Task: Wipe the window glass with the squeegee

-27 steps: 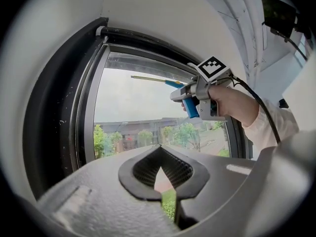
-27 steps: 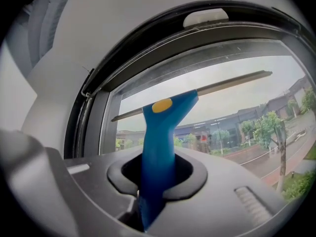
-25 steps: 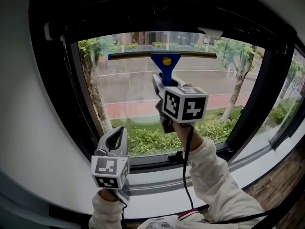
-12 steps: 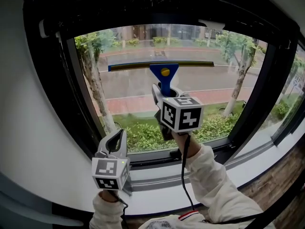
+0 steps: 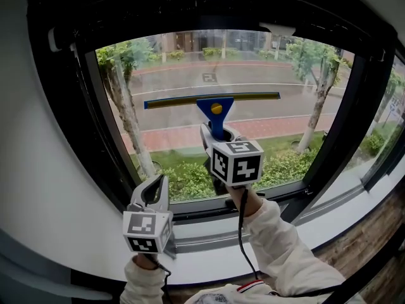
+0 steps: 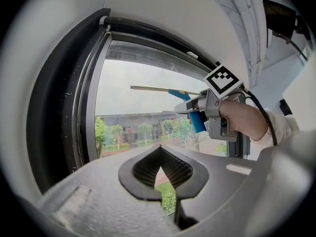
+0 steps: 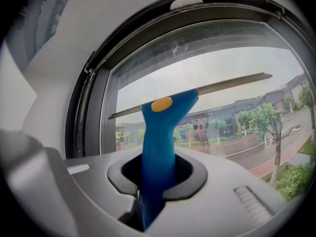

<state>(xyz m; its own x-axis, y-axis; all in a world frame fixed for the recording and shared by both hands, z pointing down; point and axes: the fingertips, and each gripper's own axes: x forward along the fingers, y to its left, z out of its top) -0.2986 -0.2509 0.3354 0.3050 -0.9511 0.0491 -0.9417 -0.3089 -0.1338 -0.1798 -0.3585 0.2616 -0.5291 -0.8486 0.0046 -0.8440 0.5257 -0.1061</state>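
A blue squeegee (image 5: 215, 114) with a yellow button and a long thin blade (image 5: 212, 99) lies against the window glass (image 5: 164, 75) at about mid height. My right gripper (image 5: 217, 133) is shut on its blue handle (image 7: 157, 157), seen upright between the jaws in the right gripper view, with the blade (image 7: 217, 88) slanting across the pane. My left gripper (image 5: 155, 187) hangs low at the left by the sill, jaws closed with nothing in them. In the left gripper view the squeegee (image 6: 185, 100) and right gripper (image 6: 217, 107) show ahead at the right.
A black window frame (image 5: 82, 106) surrounds the pane, with a white sill (image 5: 209, 246) below and a white wall (image 5: 31, 170) at the left. A second pane (image 5: 386, 125) sits at the right. Trees, a road and hedges show outside.
My right gripper has drawn the squeegee downward on the glass, from near the top edge to about mid height. The left gripper has stayed in place.
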